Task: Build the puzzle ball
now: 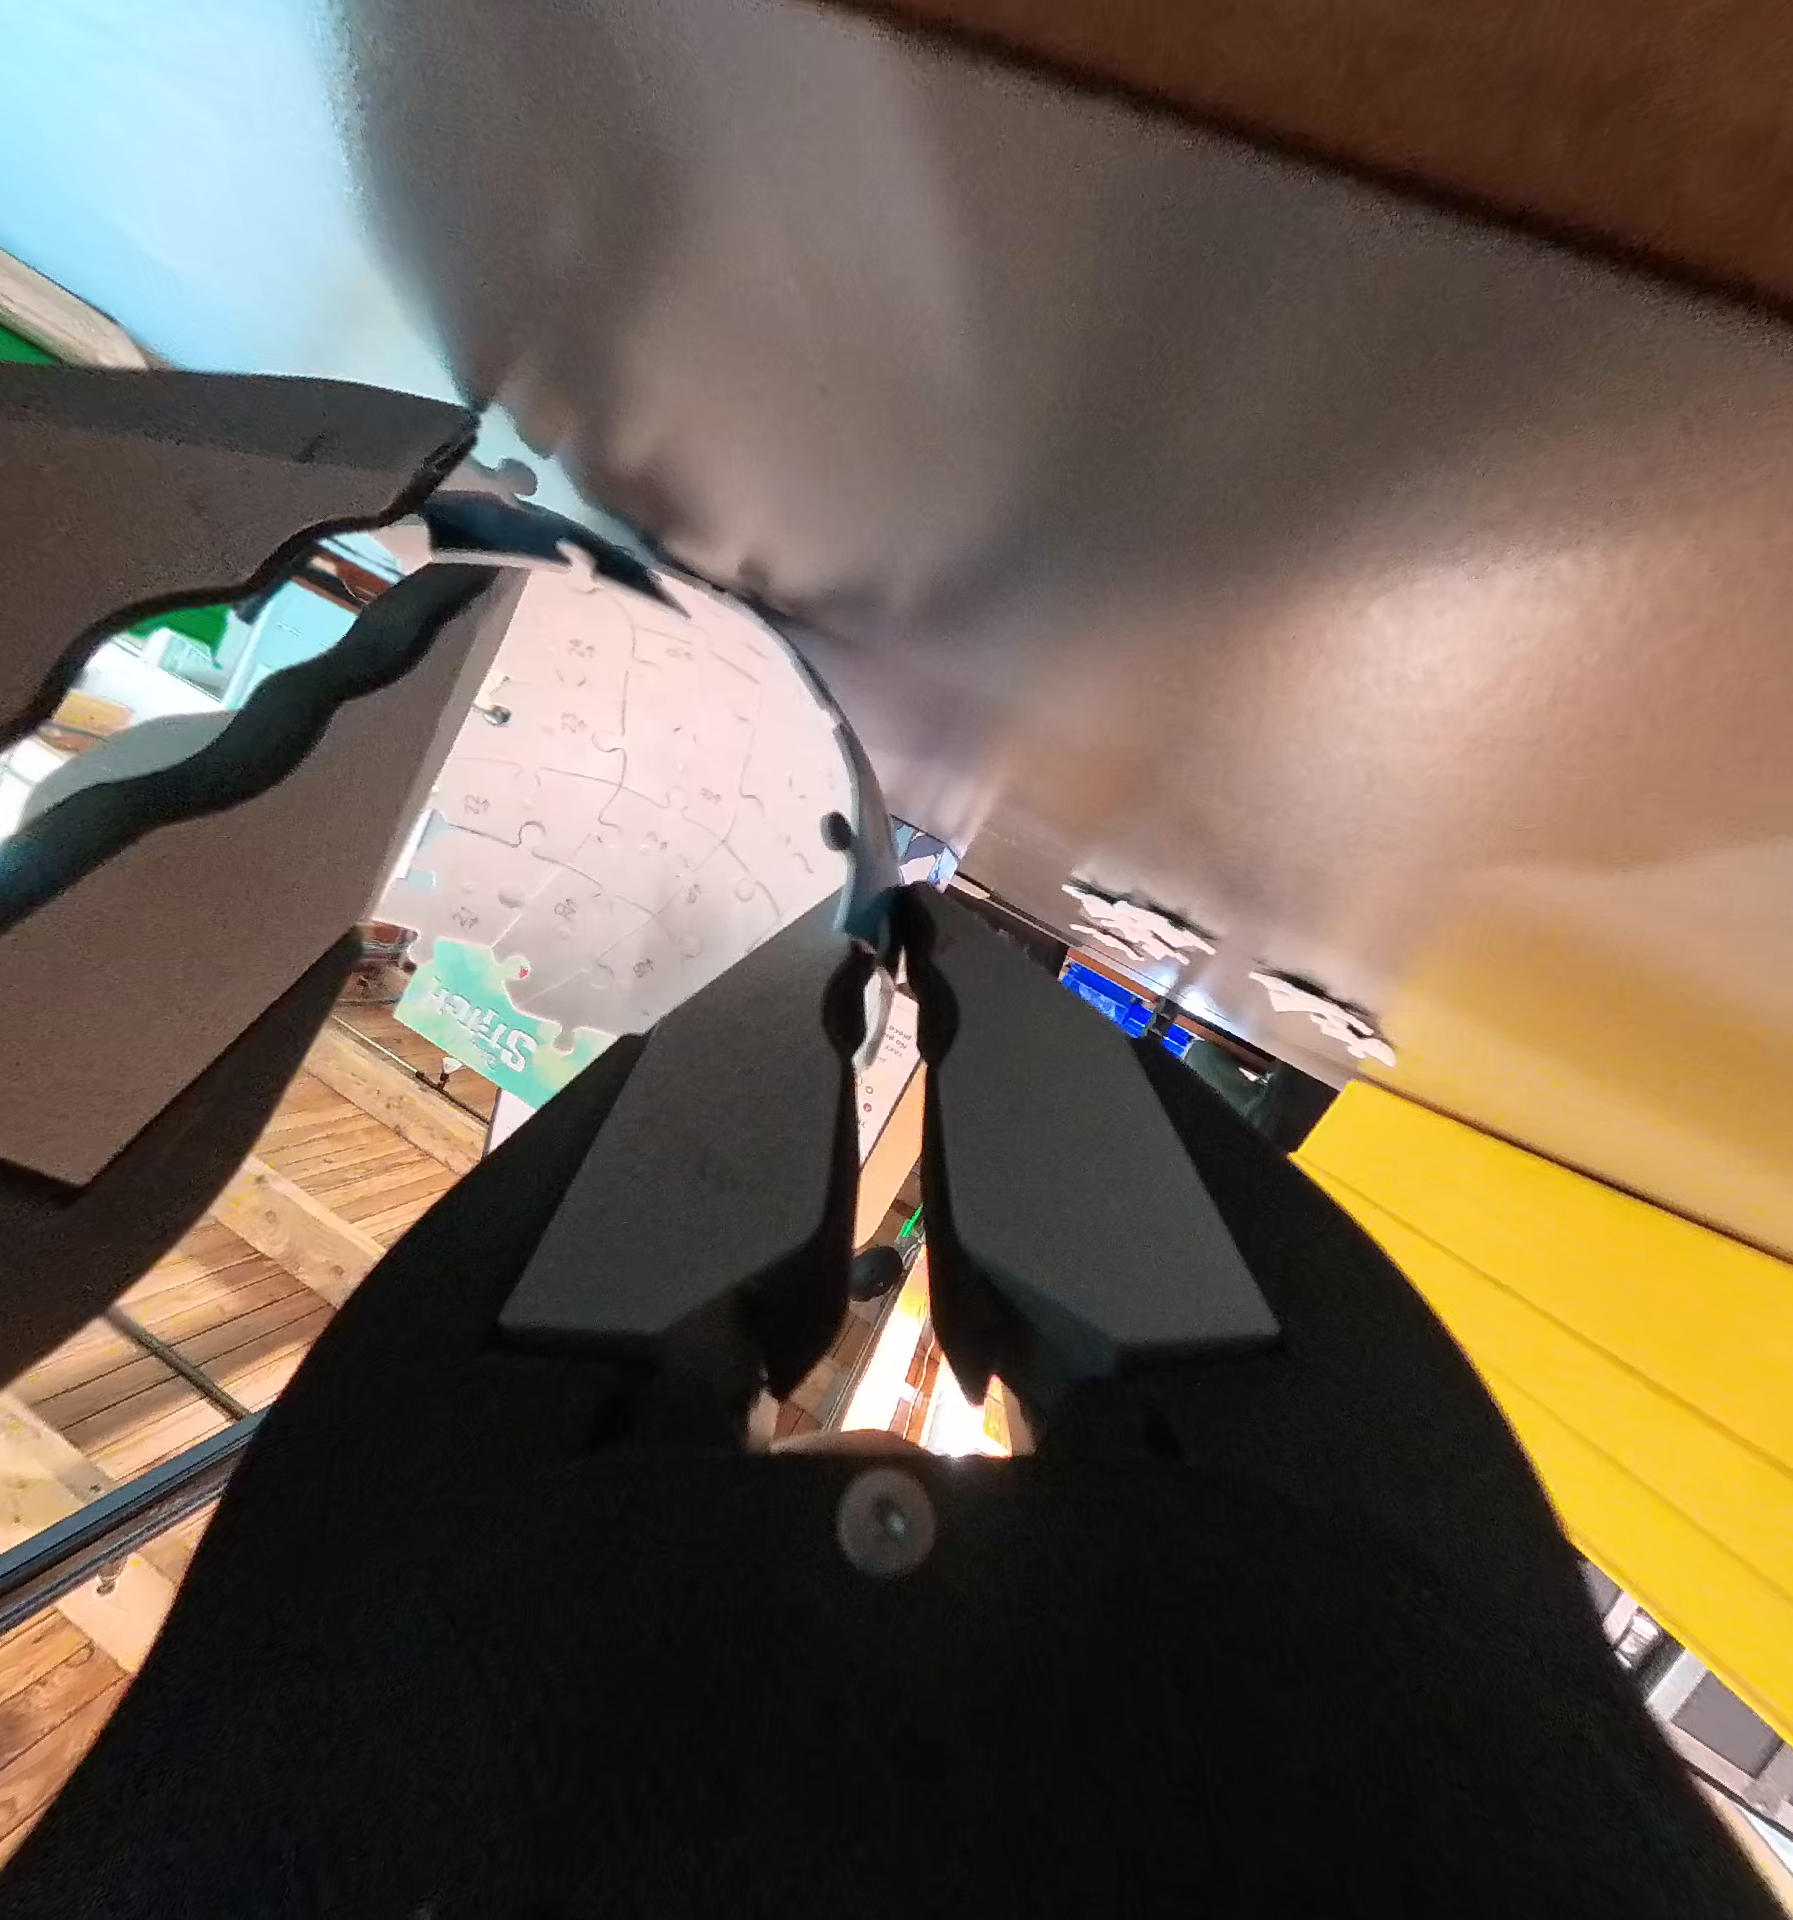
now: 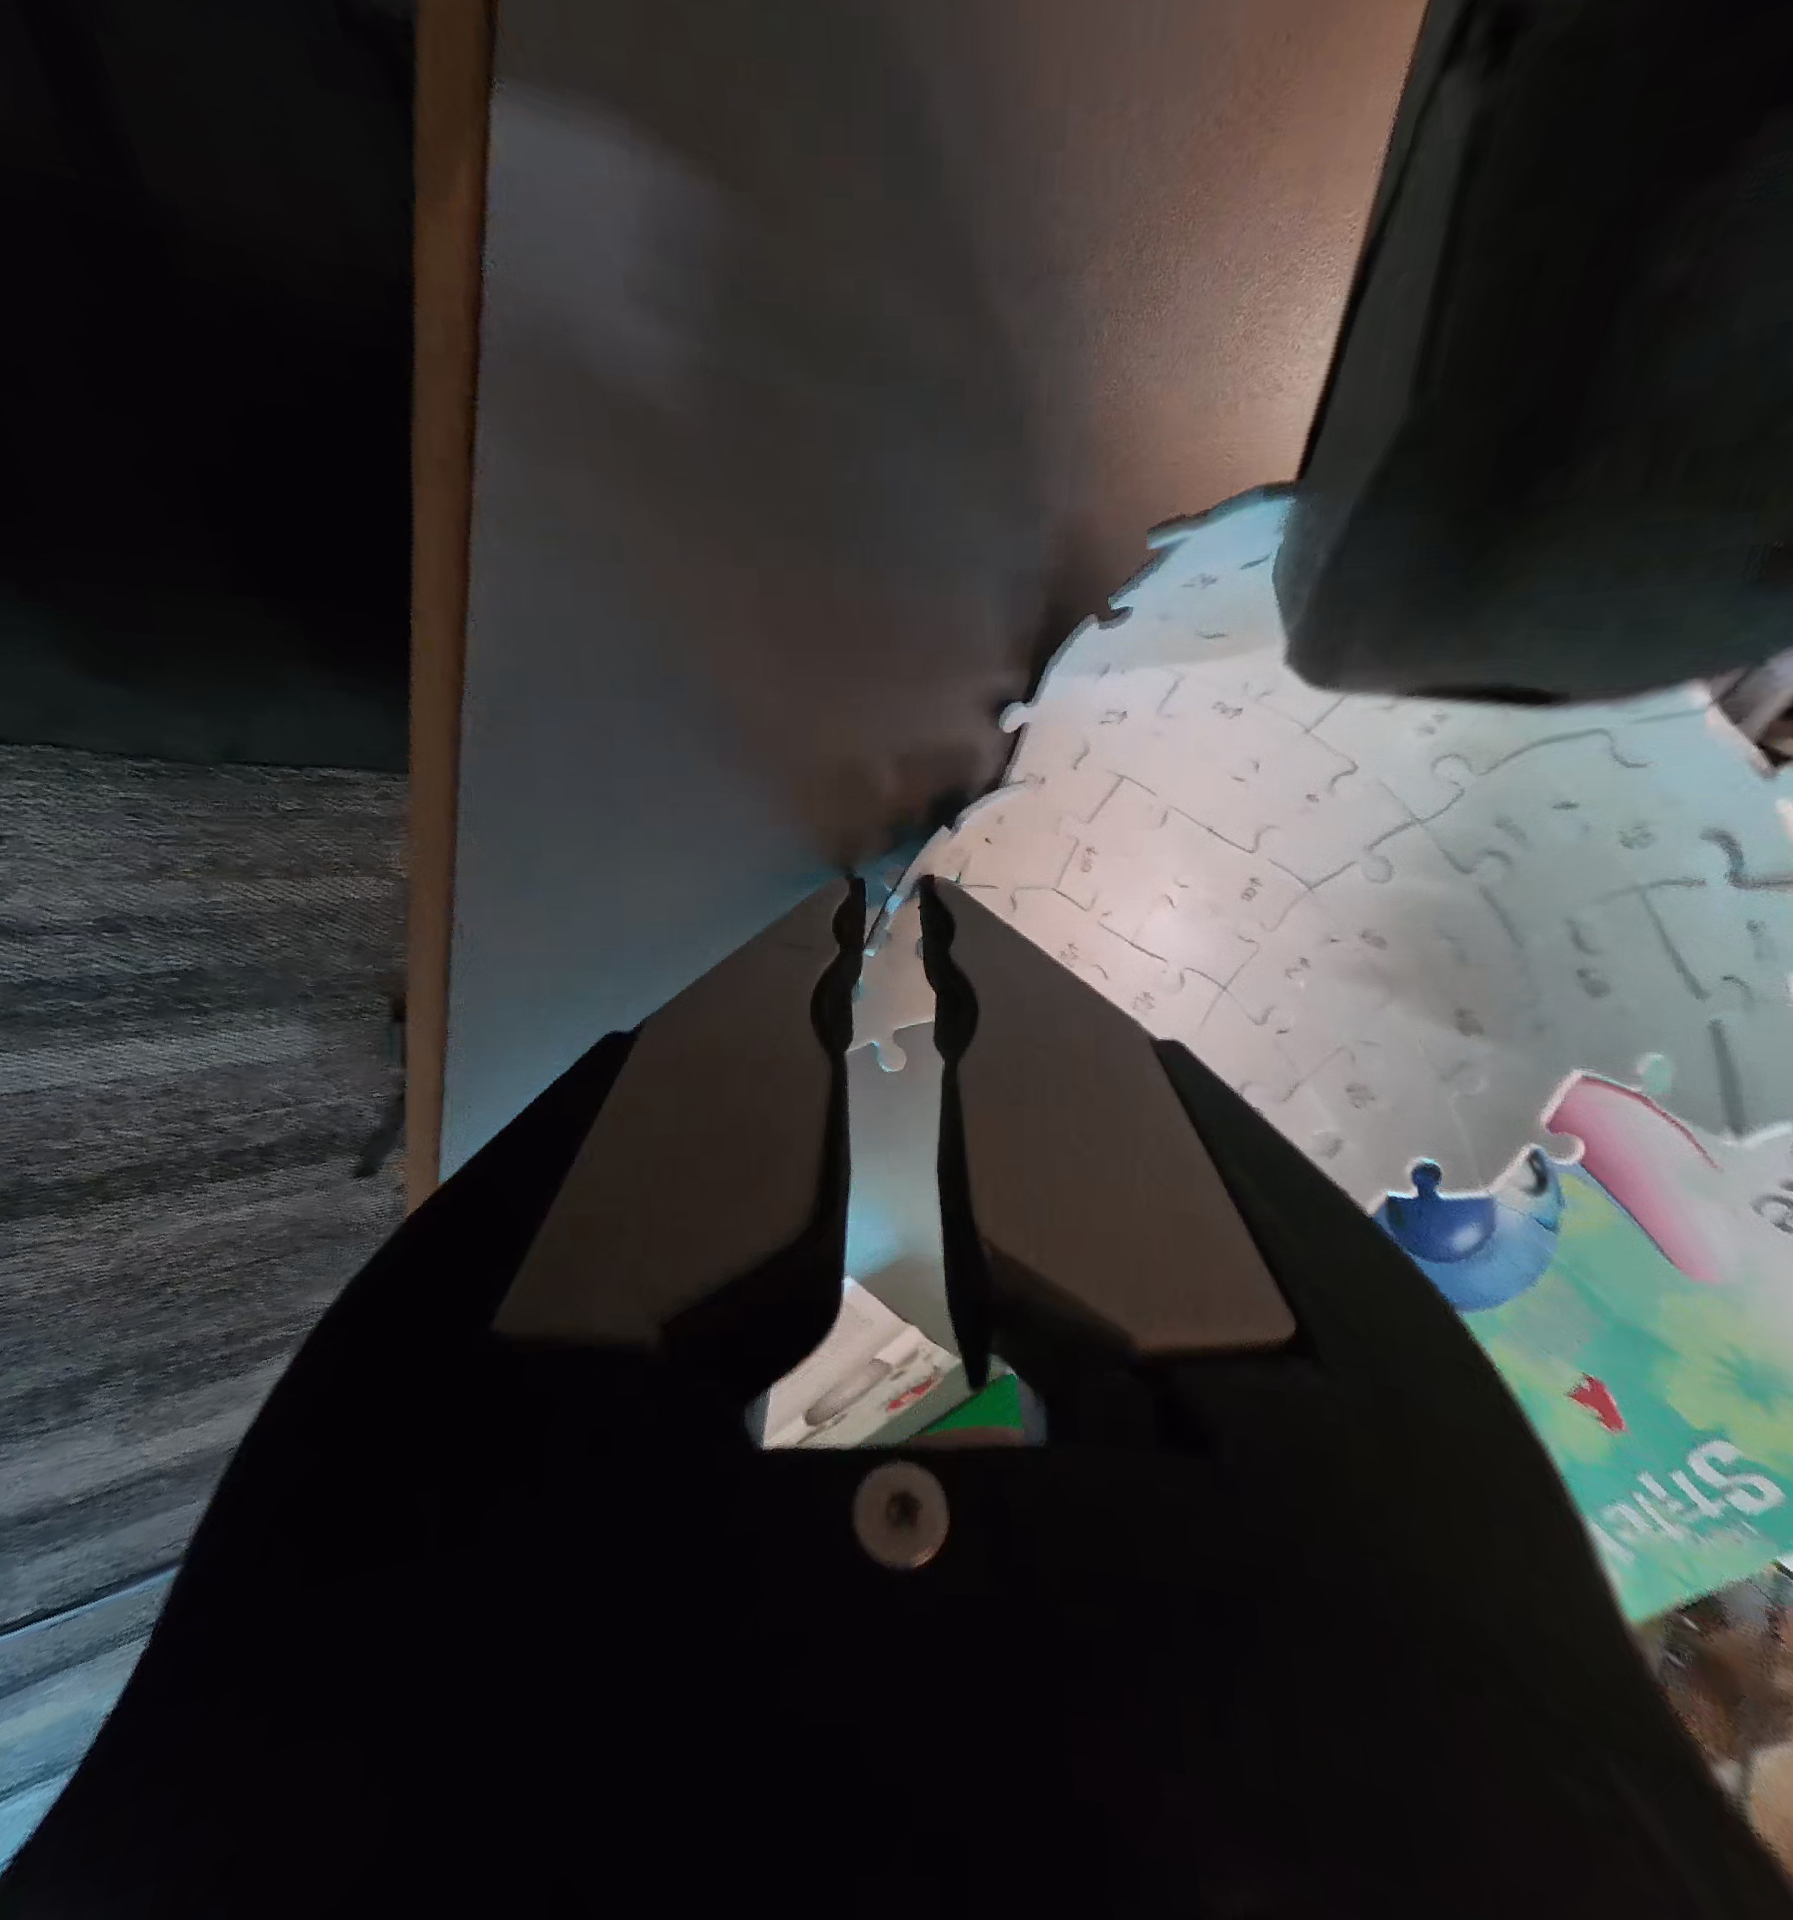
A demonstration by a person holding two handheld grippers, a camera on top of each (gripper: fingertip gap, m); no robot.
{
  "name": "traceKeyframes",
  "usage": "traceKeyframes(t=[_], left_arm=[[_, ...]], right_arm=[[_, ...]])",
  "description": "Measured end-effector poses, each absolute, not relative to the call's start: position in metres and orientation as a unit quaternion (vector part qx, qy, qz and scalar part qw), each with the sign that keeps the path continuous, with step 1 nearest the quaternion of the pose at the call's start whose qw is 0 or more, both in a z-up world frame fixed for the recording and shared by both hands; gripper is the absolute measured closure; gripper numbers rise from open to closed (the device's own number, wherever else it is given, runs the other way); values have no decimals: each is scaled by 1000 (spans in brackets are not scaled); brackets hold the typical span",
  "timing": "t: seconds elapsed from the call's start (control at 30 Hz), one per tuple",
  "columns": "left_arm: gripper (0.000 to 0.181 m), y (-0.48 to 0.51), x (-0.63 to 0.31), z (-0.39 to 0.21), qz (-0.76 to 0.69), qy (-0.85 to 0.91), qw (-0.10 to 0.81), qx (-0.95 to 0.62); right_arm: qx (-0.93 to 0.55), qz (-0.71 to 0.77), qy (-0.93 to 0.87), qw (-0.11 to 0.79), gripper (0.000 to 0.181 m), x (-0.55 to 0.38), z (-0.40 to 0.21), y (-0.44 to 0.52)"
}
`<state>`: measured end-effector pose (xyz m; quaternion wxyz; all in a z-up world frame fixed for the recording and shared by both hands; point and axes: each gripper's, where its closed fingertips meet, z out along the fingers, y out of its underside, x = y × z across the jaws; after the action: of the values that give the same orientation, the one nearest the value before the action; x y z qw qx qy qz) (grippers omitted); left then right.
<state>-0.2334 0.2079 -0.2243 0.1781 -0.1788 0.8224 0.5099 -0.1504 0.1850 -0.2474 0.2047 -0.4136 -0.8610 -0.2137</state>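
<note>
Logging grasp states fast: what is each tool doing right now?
Left tool: shut on the puzzle ball shell's rim.
Right tool: shut on the puzzle ball's edge.

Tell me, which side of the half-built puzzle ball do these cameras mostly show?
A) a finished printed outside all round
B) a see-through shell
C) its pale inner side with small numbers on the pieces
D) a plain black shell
C: the curved puzzle ball shows pale interlocked pieces with small marks, and both the left gripper and right gripper pinch its edge.
</note>
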Motion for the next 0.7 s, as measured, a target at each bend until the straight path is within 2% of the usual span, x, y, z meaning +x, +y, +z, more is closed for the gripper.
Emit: traceKeyframes(t=[0.27, 0.4, 0.57, 0.7], left_arm=[[180, 204, -232, -224, 507, 823, 182, -183], [180, 201, -230, -226, 504, 824, 182, -183], [180, 199, -230, -224, 499, 826, 186, -186], [180, 201, -229, -224, 495, 827, 186, -192]], right_arm=[[-410, -192, -878, 156, 171, -149, -248, 185], [-405, -194, -879, 158, 171, -149, -248, 185], [-407, -190, -877, 172, 160, -149, -246, 187], [-400, -197, -876, 182, 163, -148, -246, 186]])
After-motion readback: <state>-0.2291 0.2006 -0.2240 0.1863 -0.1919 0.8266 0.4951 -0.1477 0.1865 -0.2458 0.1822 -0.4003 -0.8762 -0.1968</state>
